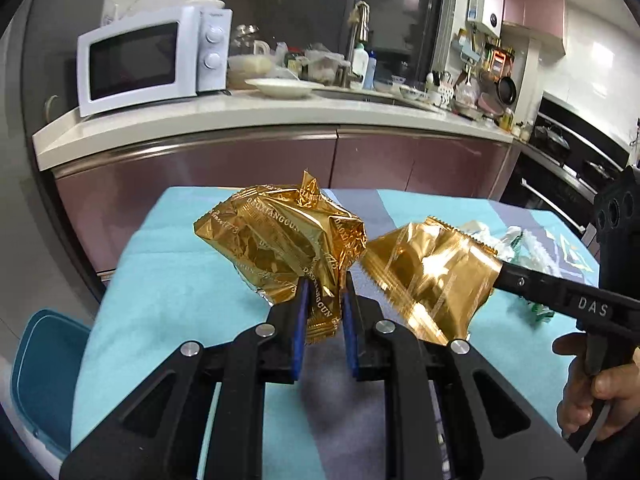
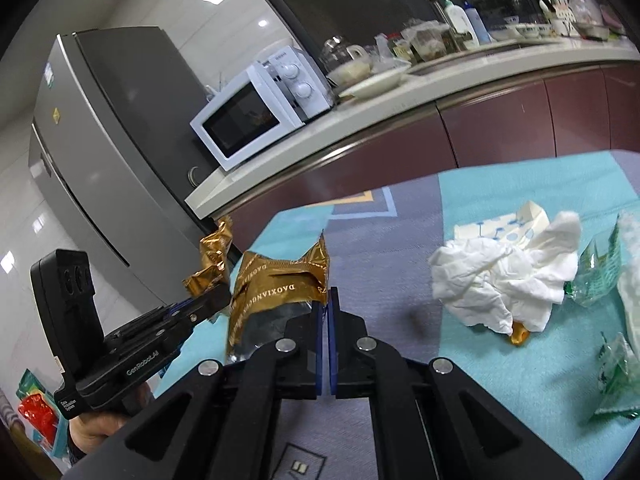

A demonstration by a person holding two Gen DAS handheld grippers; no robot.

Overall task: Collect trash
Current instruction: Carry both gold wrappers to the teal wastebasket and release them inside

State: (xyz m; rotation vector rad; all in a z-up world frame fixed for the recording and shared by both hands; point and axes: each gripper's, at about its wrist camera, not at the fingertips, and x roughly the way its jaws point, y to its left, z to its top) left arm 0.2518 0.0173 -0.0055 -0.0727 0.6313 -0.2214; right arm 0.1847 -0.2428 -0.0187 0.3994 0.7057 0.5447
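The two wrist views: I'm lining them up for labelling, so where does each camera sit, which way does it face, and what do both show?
Left wrist: on the left gripper, facing the kitchen counter; shows its gold wrapper, the right gripper and a hand.
Right wrist: on the right gripper, facing the fridge; shows the left gripper.
Shared: microwave, both wrappers, turquoise cloth.

Left gripper [image 1: 324,300] and right gripper [image 2: 325,308], fingers clamped, each pointing slightly downward.

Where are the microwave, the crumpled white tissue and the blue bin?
microwave [image 1: 136,65]: left wrist view, on its door.
crumpled white tissue [image 2: 500,276]: right wrist view, its middle.
blue bin [image 1: 44,376]: left wrist view, its rim.
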